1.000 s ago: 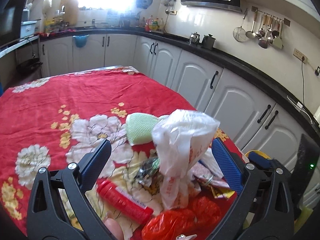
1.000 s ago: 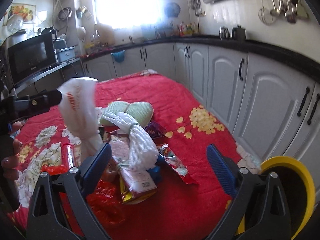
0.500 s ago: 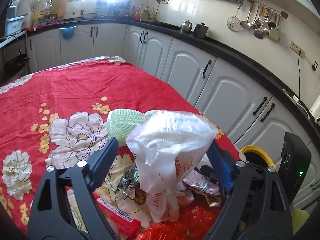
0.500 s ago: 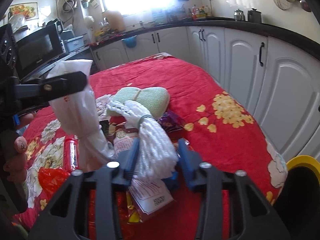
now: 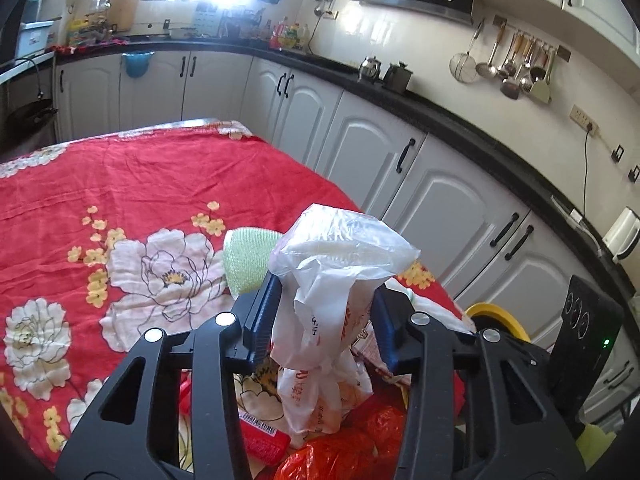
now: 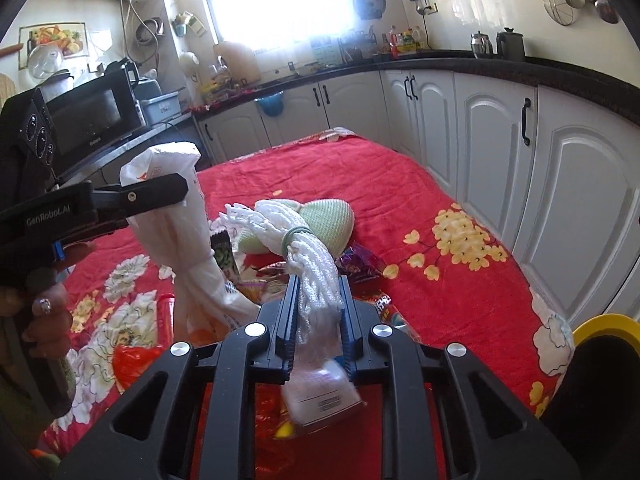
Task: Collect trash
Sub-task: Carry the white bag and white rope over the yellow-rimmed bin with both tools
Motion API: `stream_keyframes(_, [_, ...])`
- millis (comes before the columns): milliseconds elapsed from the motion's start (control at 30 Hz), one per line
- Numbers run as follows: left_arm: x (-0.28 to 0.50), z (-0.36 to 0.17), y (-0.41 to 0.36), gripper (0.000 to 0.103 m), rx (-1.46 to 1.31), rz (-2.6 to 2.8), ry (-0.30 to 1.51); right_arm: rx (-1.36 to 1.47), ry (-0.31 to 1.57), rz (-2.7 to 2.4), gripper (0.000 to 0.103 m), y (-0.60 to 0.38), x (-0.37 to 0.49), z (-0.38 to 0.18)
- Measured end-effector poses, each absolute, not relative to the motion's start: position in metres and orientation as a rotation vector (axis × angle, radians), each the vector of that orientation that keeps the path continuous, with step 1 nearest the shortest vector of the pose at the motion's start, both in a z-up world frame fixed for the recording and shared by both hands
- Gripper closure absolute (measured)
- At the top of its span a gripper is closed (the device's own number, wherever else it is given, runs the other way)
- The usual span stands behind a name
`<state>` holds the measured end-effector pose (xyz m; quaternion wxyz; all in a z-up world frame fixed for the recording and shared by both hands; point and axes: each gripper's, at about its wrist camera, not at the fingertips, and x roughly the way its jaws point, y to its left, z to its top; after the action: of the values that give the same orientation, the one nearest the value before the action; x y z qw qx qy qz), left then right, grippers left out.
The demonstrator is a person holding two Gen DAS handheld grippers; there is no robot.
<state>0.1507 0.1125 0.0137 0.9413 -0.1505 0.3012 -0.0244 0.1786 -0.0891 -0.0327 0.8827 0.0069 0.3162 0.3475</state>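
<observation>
Two grips have just closed: at lower centre of your left view, your left gripper (image 5: 326, 322) now pinches the crumpled white plastic bag (image 5: 332, 300); your right gripper (image 6: 318, 320) clamps the white foam-net bundle (image 6: 310, 280). Both look ready to lift toward the yellow-rimmed bin (image 6: 606, 326), lower right.

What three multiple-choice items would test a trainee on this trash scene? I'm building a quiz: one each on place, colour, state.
1. Where is the yellow bin?
A. on the table
B. beside the table's edge
C. on the counter
2. What colour is the tablecloth?
A. red
B. blue
C. green
3. What is the right gripper doing?
A. open
B. shut on white netting
C. shut on a bottle
Key: B, its rim shows below the cloth edge; A, red with flowers; B, both fingers press the netting.
</observation>
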Motion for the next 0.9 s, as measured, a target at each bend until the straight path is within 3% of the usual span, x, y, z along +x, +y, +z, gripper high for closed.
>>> stream_keyframes(433, [0.132,0.057,0.093,0.069,-0.313,-0.108,0.505,0.059,0.584,0.658,0.085,-0.132,0.158,-0.007])
stream_keyframes(900, [0.135,0.061,0.027,0.069,-0.292,-0.185,0.477,0.116,0.570,0.517,0.085,-0.216,0.143,-0.006])
